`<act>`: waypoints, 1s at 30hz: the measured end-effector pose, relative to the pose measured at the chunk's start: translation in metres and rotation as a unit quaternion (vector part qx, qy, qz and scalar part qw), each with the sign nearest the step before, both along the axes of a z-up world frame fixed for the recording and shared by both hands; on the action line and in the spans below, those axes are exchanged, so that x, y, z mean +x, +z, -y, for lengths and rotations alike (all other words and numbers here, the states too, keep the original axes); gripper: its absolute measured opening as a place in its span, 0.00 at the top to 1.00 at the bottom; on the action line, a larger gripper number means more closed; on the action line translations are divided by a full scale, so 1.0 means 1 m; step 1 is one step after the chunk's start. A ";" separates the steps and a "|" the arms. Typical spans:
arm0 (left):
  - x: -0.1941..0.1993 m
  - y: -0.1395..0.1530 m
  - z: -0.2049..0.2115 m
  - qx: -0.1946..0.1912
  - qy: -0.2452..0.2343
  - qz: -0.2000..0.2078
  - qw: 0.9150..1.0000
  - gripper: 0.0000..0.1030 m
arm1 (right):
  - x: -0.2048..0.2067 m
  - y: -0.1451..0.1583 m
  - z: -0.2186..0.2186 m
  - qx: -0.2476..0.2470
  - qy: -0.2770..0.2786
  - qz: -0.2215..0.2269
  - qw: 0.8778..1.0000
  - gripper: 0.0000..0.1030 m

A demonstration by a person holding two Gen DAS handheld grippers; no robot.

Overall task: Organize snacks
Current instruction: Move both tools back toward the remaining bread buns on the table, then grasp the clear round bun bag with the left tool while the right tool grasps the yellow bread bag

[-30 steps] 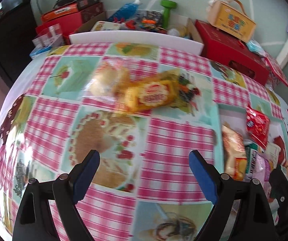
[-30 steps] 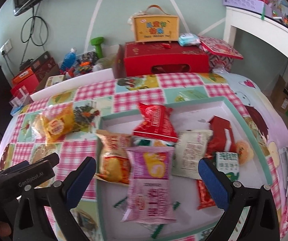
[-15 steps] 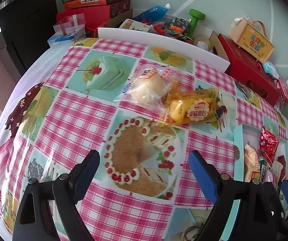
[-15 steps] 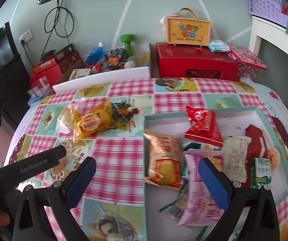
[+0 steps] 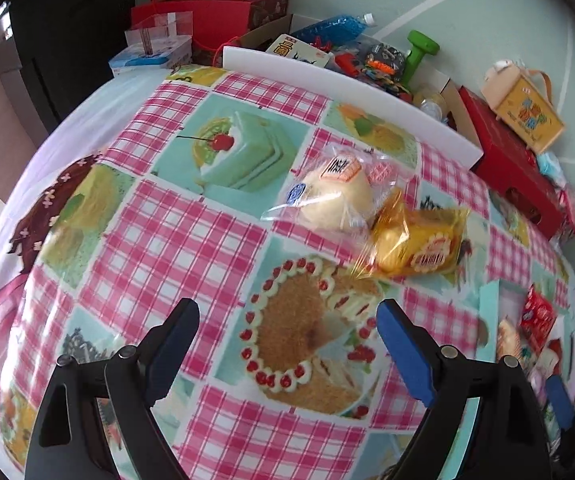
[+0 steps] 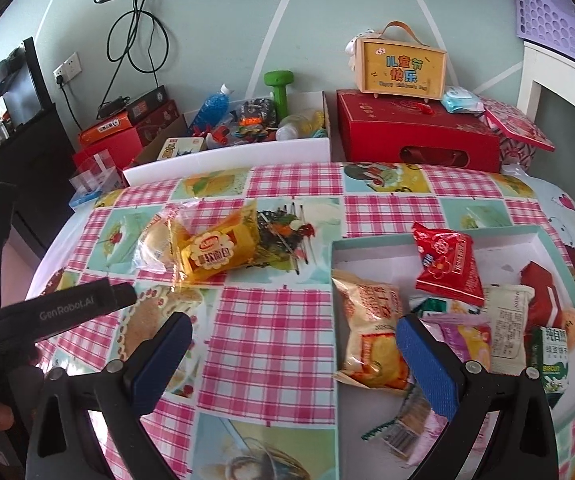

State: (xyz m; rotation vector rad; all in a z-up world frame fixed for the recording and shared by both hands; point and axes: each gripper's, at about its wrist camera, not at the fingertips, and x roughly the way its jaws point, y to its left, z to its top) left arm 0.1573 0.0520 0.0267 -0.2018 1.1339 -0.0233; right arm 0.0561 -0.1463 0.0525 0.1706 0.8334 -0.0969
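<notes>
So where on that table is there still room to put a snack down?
The checkered tablecloth lies bare between the yellow snack pack and the tray. The tray's far right corner is free too. Its near half is crowded with packets.

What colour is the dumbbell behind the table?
Green; the dumbbell shows best in the right wrist view.

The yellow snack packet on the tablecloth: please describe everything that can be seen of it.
The yellow snack packet is a transparent yellow-orange plastic wrapper with a red and white label and Chinese characters; a soft yellow cake shows inside. It is sealed, crinkled at both ends, and lies flat on the checked tablecloth, outside the tray. Its left end overlaps the clear packet with a pale bun, touching it. No hand-held gripper touches it.
</notes>
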 end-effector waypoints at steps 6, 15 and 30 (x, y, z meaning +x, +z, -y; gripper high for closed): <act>0.021 0.002 -0.009 -0.007 -0.021 -0.002 1.000 0.12 | 0.020 0.004 -0.005 0.040 0.004 -0.003 0.999 0.00; 0.072 0.014 -0.021 -0.040 -0.047 -0.007 0.998 0.12 | 0.089 -0.001 -0.010 0.159 0.000 -0.059 0.985 0.09; 0.125 -0.031 -0.001 -0.084 -0.059 -0.052 0.993 0.22 | 0.151 -0.078 -0.002 0.232 -0.070 -0.172 0.955 0.27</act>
